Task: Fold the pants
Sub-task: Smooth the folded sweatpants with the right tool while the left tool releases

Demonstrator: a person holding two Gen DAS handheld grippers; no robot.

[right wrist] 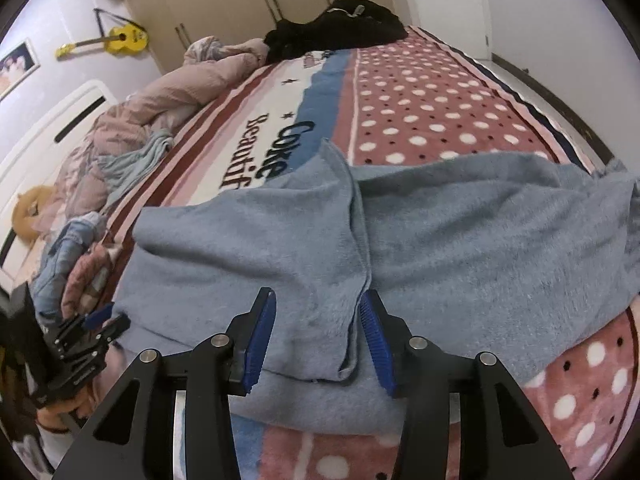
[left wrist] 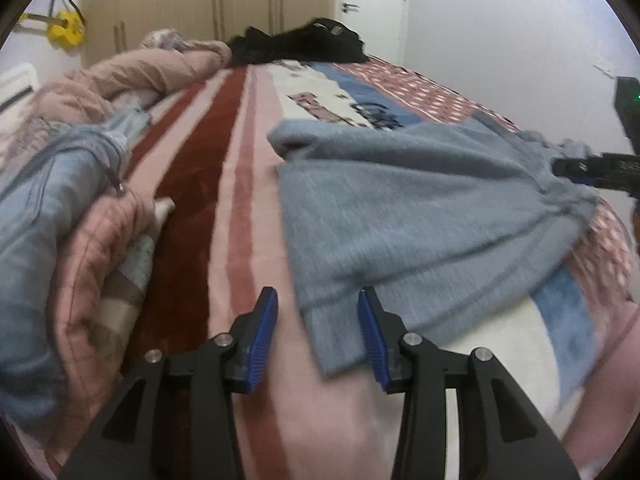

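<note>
Grey-blue fleece pants (left wrist: 420, 204) lie spread on the bed blanket (left wrist: 224, 184), and fill the middle of the right wrist view (right wrist: 440, 240). My left gripper (left wrist: 318, 300) is open, its jaws astride the near hem corner of the pants, just above the cloth. My right gripper (right wrist: 318, 300) is open over a folded edge of the pants. The right gripper also shows at the right edge of the left wrist view (left wrist: 560, 168), touching the far end of the pants. The left gripper shows at lower left in the right wrist view (right wrist: 108, 320).
A pink duvet (left wrist: 132, 76) and bluish clothes (left wrist: 48, 184) are heaped along the bed's left side. Black clothes (left wrist: 304, 40) lie at the far end. Wardrobes (left wrist: 208, 0), a door (left wrist: 372, 4) and a yellow guitar (right wrist: 120, 38) stand beyond.
</note>
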